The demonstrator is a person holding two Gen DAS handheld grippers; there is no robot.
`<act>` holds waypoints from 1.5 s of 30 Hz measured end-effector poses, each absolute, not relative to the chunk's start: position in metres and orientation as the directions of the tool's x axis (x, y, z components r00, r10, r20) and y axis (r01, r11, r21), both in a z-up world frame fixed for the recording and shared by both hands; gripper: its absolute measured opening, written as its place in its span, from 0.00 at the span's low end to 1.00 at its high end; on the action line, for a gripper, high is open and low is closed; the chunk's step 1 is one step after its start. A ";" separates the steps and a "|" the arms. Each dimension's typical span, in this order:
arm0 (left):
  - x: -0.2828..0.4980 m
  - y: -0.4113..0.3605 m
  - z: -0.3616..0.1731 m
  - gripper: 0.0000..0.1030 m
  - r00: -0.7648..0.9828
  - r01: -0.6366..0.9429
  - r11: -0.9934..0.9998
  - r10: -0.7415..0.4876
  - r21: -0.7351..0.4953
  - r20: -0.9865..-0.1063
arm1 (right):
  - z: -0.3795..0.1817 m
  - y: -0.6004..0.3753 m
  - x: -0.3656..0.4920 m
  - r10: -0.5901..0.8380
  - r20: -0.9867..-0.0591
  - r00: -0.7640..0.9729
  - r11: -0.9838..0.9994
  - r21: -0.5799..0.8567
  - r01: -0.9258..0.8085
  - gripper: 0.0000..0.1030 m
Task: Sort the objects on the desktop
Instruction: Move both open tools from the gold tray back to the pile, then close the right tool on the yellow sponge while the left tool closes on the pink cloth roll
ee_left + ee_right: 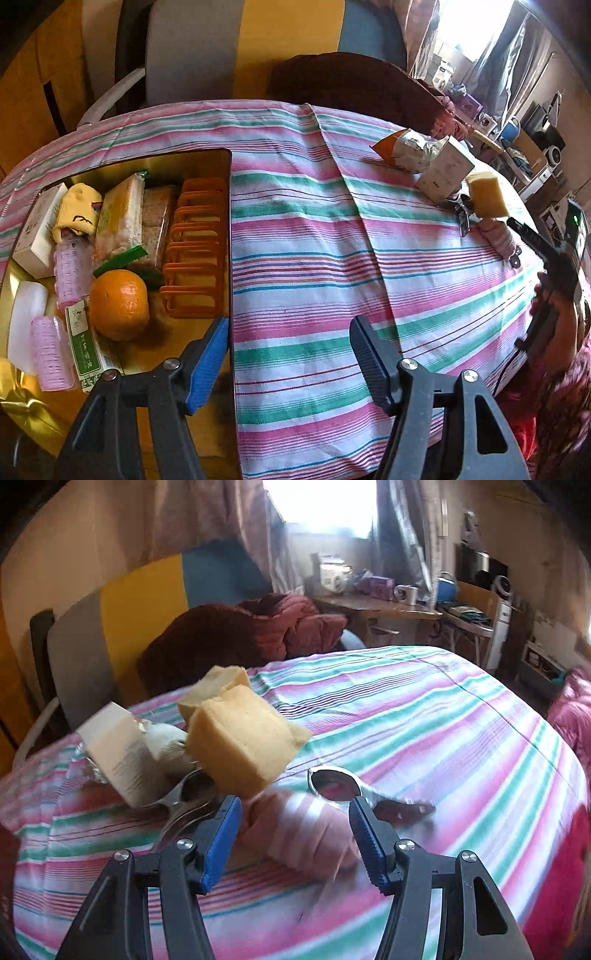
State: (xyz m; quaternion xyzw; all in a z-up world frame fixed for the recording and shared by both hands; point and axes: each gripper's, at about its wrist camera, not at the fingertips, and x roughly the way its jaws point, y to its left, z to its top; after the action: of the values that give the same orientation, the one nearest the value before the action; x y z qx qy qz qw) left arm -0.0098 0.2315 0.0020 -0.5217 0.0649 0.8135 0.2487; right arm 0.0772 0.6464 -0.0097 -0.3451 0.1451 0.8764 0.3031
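Broadly, we see a striped cloth (306, 236) over the table, and at its left a gold tin (225, 162) packed with an orange rack (194, 251), an orange (118, 302), pink rollers (51, 354) and small boxes. Our left gripper (288, 358) hangs by the tin's rim, jaws wide apart with nothing between them. Our right gripper (295, 834) stands half apart; whether it clamps the blurred pink roller (306, 834) we cannot tell. A yellow sponge (240, 738), blocky, tilts above a spoon (332, 784).
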 end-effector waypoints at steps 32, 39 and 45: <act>0.031 0.368 0.005 0.65 -0.146 -0.706 -0.644 0.541 -0.297 -0.828 | -0.011 0.652 0.128 0.449 -0.672 -0.589 -0.788 0.013 -0.615 0.59; 0.035 0.430 -0.004 0.65 -0.021 -0.722 -0.576 0.572 -0.383 -0.820 | -0.025 0.695 0.095 0.417 -0.732 -0.538 -0.830 -0.065 -0.554 0.63; 0.036 0.475 -0.002 0.65 0.023 -0.733 -0.541 0.587 -0.413 -0.809 | -0.039 0.697 0.088 0.427 -0.731 -0.533 -0.843 -0.109 -0.527 0.67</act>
State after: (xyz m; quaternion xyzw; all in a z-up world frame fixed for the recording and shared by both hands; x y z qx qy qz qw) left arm 0.0359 0.4755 -0.0023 -0.5354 0.0681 0.6955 0.4743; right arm 0.0884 0.6972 -0.0388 -0.3988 0.0623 0.8732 0.2732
